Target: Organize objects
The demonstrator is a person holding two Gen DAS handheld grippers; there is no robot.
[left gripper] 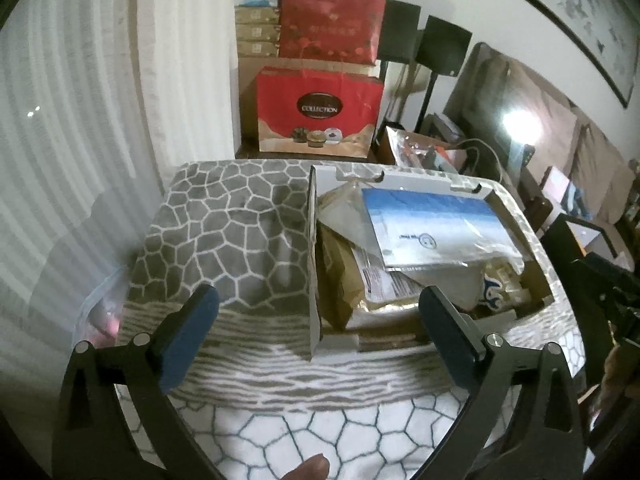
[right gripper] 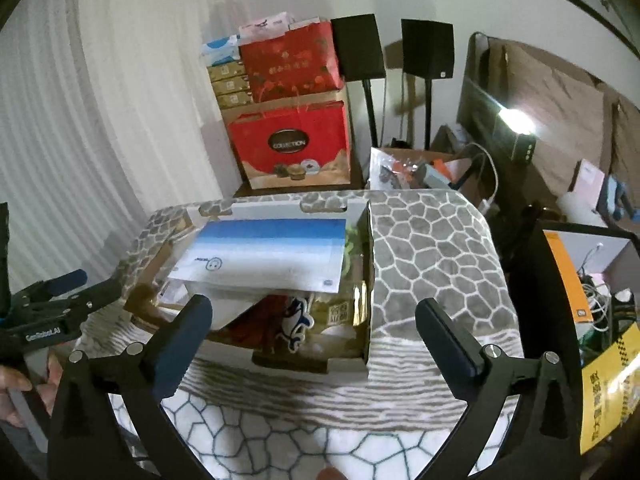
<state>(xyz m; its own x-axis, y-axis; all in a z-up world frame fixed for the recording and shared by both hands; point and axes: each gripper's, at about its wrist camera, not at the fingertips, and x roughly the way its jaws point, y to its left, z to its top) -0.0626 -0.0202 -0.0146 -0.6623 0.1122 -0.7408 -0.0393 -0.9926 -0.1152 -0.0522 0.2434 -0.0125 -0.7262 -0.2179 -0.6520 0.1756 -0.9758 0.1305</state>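
Broad counter, draped in a grey-and-white cloth with a cobblestone pattern. Behind it, against the wall, a stack of red gift bags and boxes, with two dark speakers on stands just to the right.

On the counter, an open cardboard box with white inner walls, standing toward the right side in the left wrist view and toward the left side in the right wrist view. Crammed full: a flat blue-and-white packet lying on top, tilted, covering most of the contents. Beneath it, gold-coloured pouches, clear plastic wrapping, printed paper and a white-and-blue cartoon figure near the front edge. Exact nature of the lower items hard to tell.

Left gripper hovering in front of the box, jaws spread wide, nothing between the blue pads; near wall of the box framed in the gap but untouched. Also visible at the left edge of the right wrist view, held by a hand.

Right gripper likewise hovering before the box, jaws wide apart and empty, the front of the box seen between them, not in contact.

At the bottom edge of the left wrist view, a fingertip.
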